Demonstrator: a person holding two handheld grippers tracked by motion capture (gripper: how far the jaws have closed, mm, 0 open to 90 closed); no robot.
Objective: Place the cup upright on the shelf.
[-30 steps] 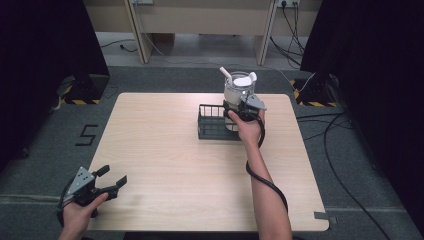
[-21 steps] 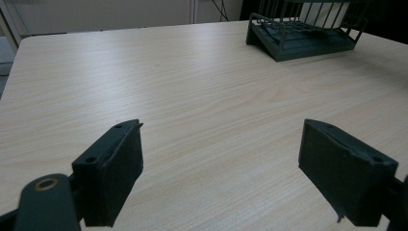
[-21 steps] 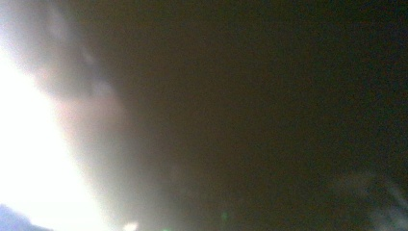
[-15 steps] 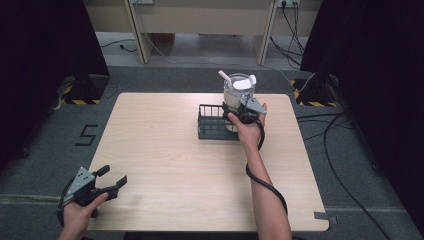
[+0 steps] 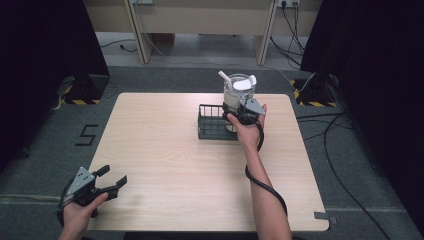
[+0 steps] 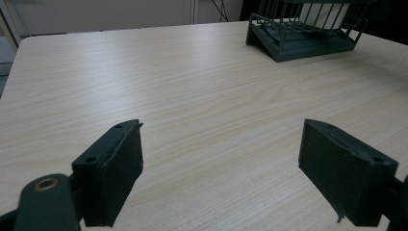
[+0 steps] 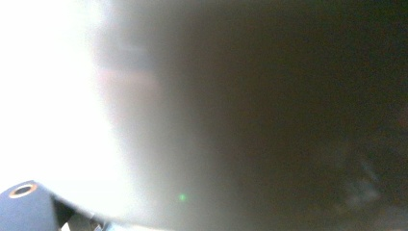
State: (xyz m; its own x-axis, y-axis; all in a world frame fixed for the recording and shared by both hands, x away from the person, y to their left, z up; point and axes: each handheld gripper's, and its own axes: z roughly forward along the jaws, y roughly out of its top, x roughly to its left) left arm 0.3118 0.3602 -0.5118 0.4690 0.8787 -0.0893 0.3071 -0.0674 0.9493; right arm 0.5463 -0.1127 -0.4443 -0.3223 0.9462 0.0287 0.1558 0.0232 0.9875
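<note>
Wooden table (image 5: 165,150) seen from above: the right gripper (image 5: 239,111) is at the clear jar (image 5: 238,89) by the black rack (image 5: 212,122); its jaws just closed slightly, grip unclear. Left gripper (image 6: 221,178) view: jaws spread, rack far off. Right gripper view: blur.

The table (image 5: 165,165) lies bare across its left half and near edge — open passage from the left claw (image 5: 112,184) toward the middle. Far right of centre, a dark wire rack (image 5: 212,127) and a clear cup (image 5: 239,90) behind it block the way, the right claw (image 5: 235,111) crowded against them.
</note>
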